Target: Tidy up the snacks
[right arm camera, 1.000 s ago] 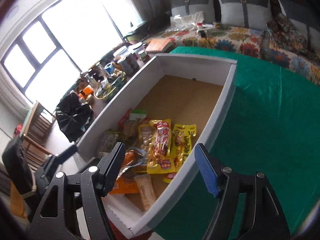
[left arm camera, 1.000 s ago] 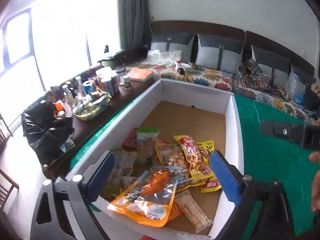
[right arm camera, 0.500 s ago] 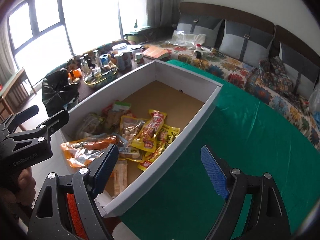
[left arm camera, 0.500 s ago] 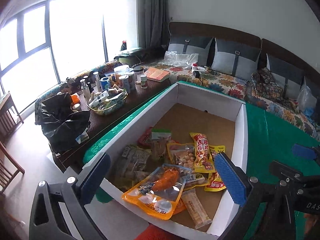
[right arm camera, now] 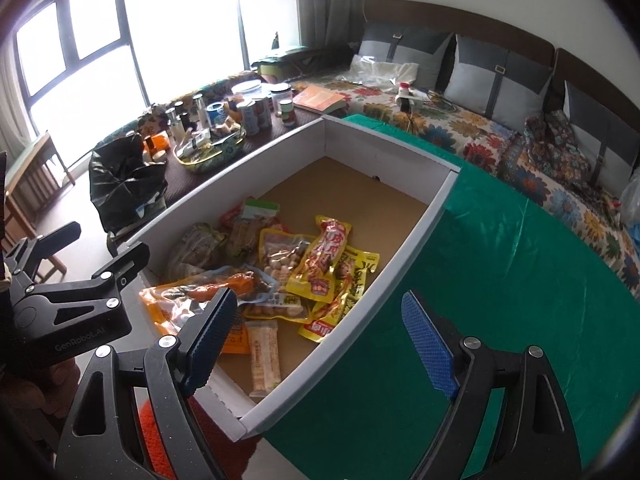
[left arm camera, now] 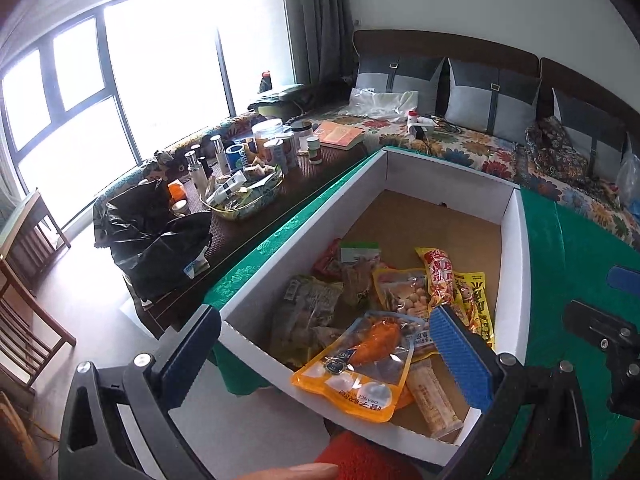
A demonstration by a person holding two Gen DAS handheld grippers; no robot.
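Note:
A white cardboard box (left arm camera: 514, 264) (right arm camera: 404, 256) with a brown floor sits on a green cloth. Several snack packs lie at its near end: an orange pack (left arm camera: 360, 364) (right arm camera: 208, 292) over the near rim, a red and yellow pack (left arm camera: 440, 276) (right arm camera: 324, 256), a pack of round nuts (left arm camera: 400, 288) (right arm camera: 280, 256), a yellow pack (right arm camera: 348, 292), a pale bar (left arm camera: 432, 400) (right arm camera: 262, 364). My left gripper (left arm camera: 324, 360) is open and empty above the box's near end. My right gripper (right arm camera: 320, 344) is open and empty above the box's near right wall. The left gripper also shows in the right wrist view (right arm camera: 76, 296).
The green cloth (right arm camera: 500, 300) (left arm camera: 568, 264) spreads right of the box. A dark side table (left arm camera: 248, 216) left of it holds bottles, cans, a glass dish and a black bag (left arm camera: 152, 232). A floral sofa (left arm camera: 480, 148) with grey cushions runs behind. A wooden chair (left arm camera: 24, 320) stands far left.
Both grippers have pulled back and risen from the box, so more of the room and box shows. Both stay open and empty. The snacks have not moved.

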